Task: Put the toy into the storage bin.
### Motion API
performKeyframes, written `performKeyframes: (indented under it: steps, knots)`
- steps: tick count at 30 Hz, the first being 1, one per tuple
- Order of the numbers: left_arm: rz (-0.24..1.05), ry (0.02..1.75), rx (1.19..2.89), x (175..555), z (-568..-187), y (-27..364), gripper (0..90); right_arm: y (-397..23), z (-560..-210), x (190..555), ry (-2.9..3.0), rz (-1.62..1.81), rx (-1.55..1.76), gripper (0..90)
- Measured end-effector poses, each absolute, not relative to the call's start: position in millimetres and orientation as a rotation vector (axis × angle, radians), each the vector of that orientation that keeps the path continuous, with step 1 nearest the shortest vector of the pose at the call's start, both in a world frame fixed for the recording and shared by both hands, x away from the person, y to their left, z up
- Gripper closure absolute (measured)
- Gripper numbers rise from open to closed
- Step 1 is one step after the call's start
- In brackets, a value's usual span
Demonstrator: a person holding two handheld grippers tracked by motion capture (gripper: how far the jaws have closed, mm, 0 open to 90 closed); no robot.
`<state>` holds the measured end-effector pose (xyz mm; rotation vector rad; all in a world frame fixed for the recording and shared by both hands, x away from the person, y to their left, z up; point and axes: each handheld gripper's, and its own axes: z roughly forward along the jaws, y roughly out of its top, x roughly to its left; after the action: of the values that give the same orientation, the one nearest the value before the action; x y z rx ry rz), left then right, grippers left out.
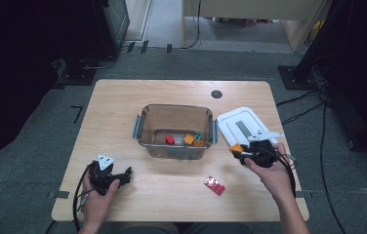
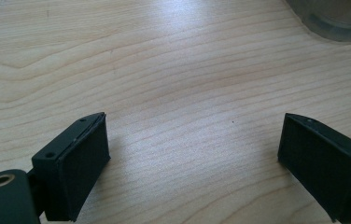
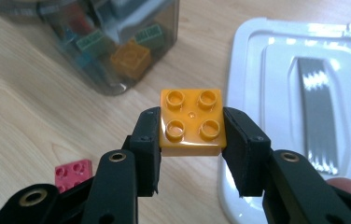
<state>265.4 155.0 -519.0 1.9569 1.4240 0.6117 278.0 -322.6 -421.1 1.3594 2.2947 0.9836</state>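
The right gripper (image 3: pixel 191 140) holds an orange brick (image 3: pixel 192 122) between its jaws. In the right gripper view the brick sits at the centre of the frame, studs up, with one black pad pressed against each of its side faces; its four studs stand clear above the pads and its far half juts out past the jaw tips. In the high view the same brick (image 1: pixel 236 148) shows right of centre, at the left tip of the right gripper (image 1: pixel 240 151), between the clear bin (image 1: pixel 145 127) and the white lid (image 1: pixel 230 122), and just off the lid's lower left corner.

The bin, in the middle of the table (image 1: pixel 123 102), has several bricks on its floor. A pink brick (image 1: pixel 214 185) lies flat on the table, below the bin and lower left of the right gripper.

The left gripper (image 1: pixel 123 176) is at the lower left of the high view. In its own view its jaws stand wide apart over bare wood with nothing between them.
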Motion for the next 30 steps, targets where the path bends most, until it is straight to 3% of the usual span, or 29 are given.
performKeyframes:
  steps: [19, 30]
  knots:
    - [0.614, 1.424, 1.956, 265.5, -519.1, 155.0, 8.4, -283.3, -359.4, 317.4, 2.314, 0.996, 1.246, 60.1]
    - [0.613, 1.424, 1.956, 265.5, -519.1, 155.0, 8.4, -231.5, -355.2, 331.9, 2.395, 1.022, 1.132, 60.1]
